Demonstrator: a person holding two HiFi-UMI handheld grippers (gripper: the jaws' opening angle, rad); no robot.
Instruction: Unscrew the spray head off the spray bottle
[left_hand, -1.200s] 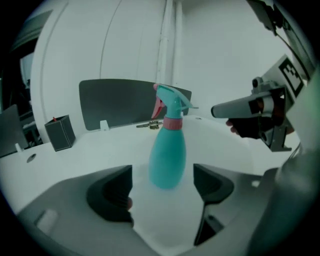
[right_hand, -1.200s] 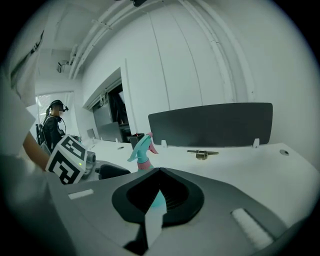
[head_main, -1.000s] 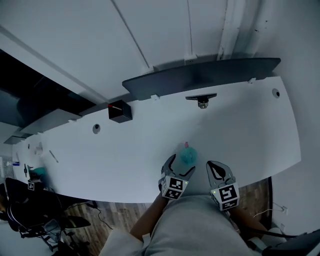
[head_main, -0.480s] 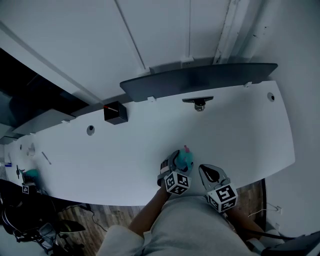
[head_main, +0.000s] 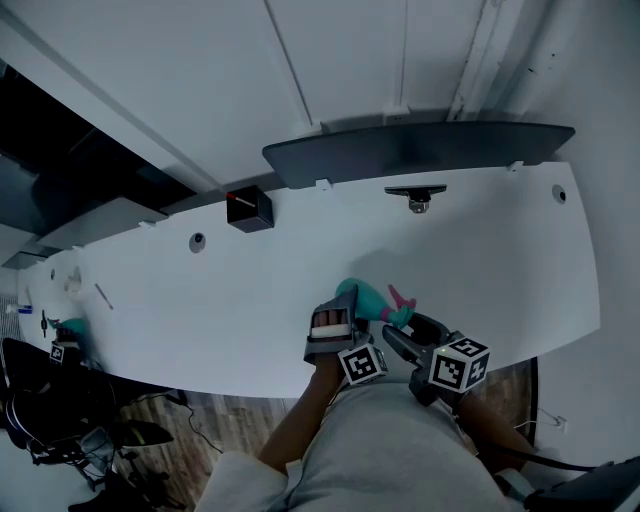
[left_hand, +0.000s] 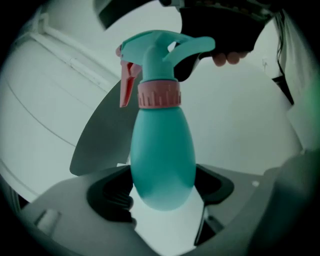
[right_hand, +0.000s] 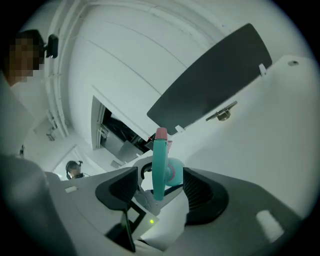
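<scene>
Update: big change in the last sec. Spray bottle (left_hand: 162, 150) was standing upright on the counter (head_main: 250, 290), lower centre of head view, w/ both claws just short of it. Now it's off the counter and tipped over, base toward frame left, head toward frame right, still lower centre, betw the two claws.

Left claw (left_hand: 161, 196) has just been closing and is now clamped on the fat lower body. In left gripper view the jaws sit on both flanks and the bottle runs straight up the frame from them.

Right claw (right_hand: 161, 192) was fully together a sec ago and has just been opening. Its jaws now stand apart w/ the spray head (right_hand: 160, 160) between them, edge-on at frame centre, gap on each side, so no grip yet.

Pink collar (left_hand: 159, 95) sits tight on the neck, no gap visible, so nothing unscrewed yet imo.

Meaning: pickup + presenting are done, and we're at pre-grasp on the head. Next I need the right claw to close on the head/collar, then twist against the left hold. Risk: the body's smooth + tapered and may spin in the left claw.
</scene>
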